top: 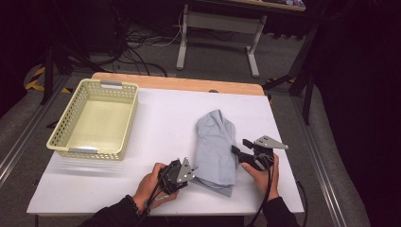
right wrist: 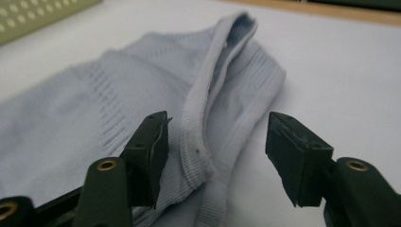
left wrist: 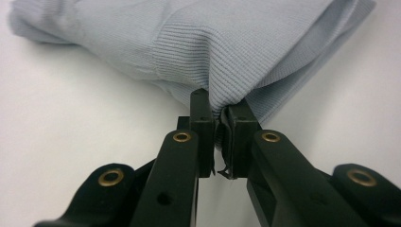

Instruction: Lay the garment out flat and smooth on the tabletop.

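Bench (top: 161,123): white top, bare wood strip along far edge. Pale yellow perforated basket (top: 93,118) sits at far left. Folded light-blue knit garment (top: 216,149) lies right of centre, well apart from the basket, reaching toward the near edge.

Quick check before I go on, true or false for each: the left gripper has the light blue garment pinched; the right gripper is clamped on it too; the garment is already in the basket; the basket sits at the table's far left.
1. The left gripper has pinched the light blue garment. True: the fabric is caught between its pads.
2. The right gripper is clamped on the garment. False: its jaws stand open, with the ribbed edge lying between them.
3. The garment lies in the basket. False: it lies on the white table.
4. The basket sits at the table's far left. True.
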`<state>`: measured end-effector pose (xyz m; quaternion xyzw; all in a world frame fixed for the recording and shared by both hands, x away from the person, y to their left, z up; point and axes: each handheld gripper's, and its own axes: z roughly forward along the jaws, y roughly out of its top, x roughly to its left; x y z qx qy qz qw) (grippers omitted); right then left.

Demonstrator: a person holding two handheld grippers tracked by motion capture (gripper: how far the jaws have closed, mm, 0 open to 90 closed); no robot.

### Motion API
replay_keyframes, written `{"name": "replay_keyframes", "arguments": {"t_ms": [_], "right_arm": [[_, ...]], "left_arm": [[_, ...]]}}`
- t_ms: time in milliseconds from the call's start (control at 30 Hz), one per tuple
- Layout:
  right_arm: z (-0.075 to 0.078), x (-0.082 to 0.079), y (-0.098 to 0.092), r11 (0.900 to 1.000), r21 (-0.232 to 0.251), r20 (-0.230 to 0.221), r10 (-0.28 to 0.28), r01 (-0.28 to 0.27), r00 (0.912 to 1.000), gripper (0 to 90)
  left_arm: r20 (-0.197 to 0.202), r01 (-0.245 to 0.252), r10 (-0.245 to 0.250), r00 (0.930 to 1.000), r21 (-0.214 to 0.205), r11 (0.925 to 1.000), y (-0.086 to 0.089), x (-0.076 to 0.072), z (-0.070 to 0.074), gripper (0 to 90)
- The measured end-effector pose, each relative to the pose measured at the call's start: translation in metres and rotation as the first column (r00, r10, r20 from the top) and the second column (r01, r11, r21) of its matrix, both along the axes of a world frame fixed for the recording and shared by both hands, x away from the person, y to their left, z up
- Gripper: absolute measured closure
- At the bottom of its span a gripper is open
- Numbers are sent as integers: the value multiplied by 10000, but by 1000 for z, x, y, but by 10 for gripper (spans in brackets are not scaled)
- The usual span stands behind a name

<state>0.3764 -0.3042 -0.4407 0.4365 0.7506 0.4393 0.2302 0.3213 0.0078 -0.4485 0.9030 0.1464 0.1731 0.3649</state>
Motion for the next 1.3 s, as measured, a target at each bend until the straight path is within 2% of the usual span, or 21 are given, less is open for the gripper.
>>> {"name": "replay_keyframes", "arguments": {"t_ms": [100, 133, 167, 200, 267, 367, 467, 500, 600, 700, 800, 900, 1000, 1100, 1167, 1233, 1300], "right_arm": [[-9, 0, 6, 9995, 85, -644, 310, -305, 9974, 471], [-10, -1, 8, 9995, 51, -708, 327, -324, 9970, 507], [-9, -3, 11, 9985, 38, -732, 551, -550, 9958, 592], [-8, -6, 14, 9965, 12, -731, 839, -840, 9938, 634], [-5, -11, 20, 9942, -229, -630, 1034, -1050, 9926, 750], [0, -17, 28, 9894, -468, -456, 1353, -1374, 9898, 851], [5, -23, 33, 9849, -613, -212, 1607, -1617, 9868, 866], [10, -26, 34, 9842, -623, 32, 1661, -1655, 9861, 869], [23, -35, 33, 9848, -510, 554, 1689, -1661, 9841, 872], [33, -44, 32, 9841, -515, 938, 1743, -1700, 9802, 873], [40, -55, 28, 9843, -457, 1137, 1745, -1703, 9781, 873], [42, -67, 26, 9846, -646, 1168, 1693, -1626, 9786, 873], [32, -72, 24, 9839, -1082, 854, 1516, -1421, 9847, 873], [16, -68, 19, 9857, -1120, 160, 1285, -1259, 9916, 873], [5, -65, 17, 9862, -1093, -244, 1224, -1244, 9922, 873], [0, -61, 17, 9863, -1103, -444, 1187, -1230, 9919, 870], [-5, -58, 17, 9869, -1041, -644, 1170, -1233, 9910, 858]], "left_arm": [[62, -2, 1, 10000, 165, 9999, 7, -2, 1, 846], [68, -12, 11, 10000, 202, 9998, 9, -3, 0, 846], [18, -11, 10, 10000, 232, 9997, 10, -5, 0, 847], [19, 31, -32, 10000, 242, 9997, 12, -7, -1, 846], [-57, 51, -49, 10000, 261, 9996, 13, -12, -4, 847], [-84, 136, -134, 9999, 231, 9996, 17, -23, -4, 846], [-266, 189, -182, 9995, 280, 9994, 19, -30, -8, 842], [-241, 185, -176, 9996, 356, 9992, 19, -30, -9, 837], [-394, -7, 10, 9992, 92, 10000, 19, -29, -13, 807], [-314, -36, 39, 9995, 85, 10000, 19, -29, -14, 789], [-242, -71, 73, 9997, 76, 9999, 18, -30, -15, 777], [-244, -31, 33, 9997, 94, 10000, 18, -30, -15, 782], [-229, -18, 19, 9997, 74, 10000, 18, -30, -15, 781], [-234, -63, 64, 9997, 54, 10000, 17, -30, -15, 781], [-203, -68, 70, 9998, 93, 9999, 17, -30, -15, 776], [-167, -74, 75, 9998, 95, 9999, 18, -30, -14, 745], [-267, 151, -150, 9995, 59, 9999, 20, -30, -12, 683]]}}
